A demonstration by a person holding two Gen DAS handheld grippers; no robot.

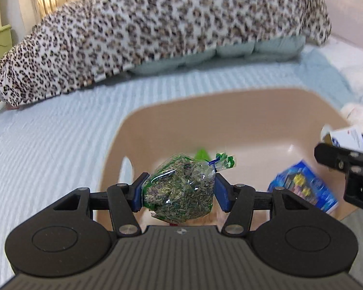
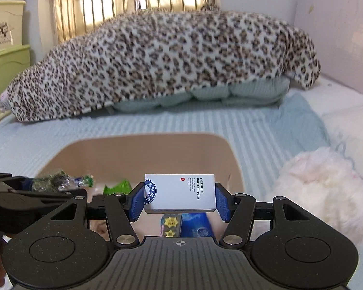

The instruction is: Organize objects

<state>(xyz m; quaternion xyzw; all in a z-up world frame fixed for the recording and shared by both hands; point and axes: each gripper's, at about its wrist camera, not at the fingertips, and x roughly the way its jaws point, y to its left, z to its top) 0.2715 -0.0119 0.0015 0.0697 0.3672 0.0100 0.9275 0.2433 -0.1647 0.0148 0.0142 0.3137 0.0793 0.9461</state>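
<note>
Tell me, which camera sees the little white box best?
The right wrist view. There the white box sits in the middle, squeezed in the right claw, and its printed words are readable. The left wrist view catches only a blurry corner of it at the right edge, above the tan bin.

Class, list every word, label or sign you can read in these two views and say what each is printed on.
"PREFERRED HOTEL SUPPLIES": on the white box held in the right tongs.
Smaller lines beside it, and the characters in its blue round seal: too small to read.
Blue packet in the tan basin: print blurred.
Storage box at far left: writing unreadable.
Herb bag in the left tongs: no readable text.
</note>
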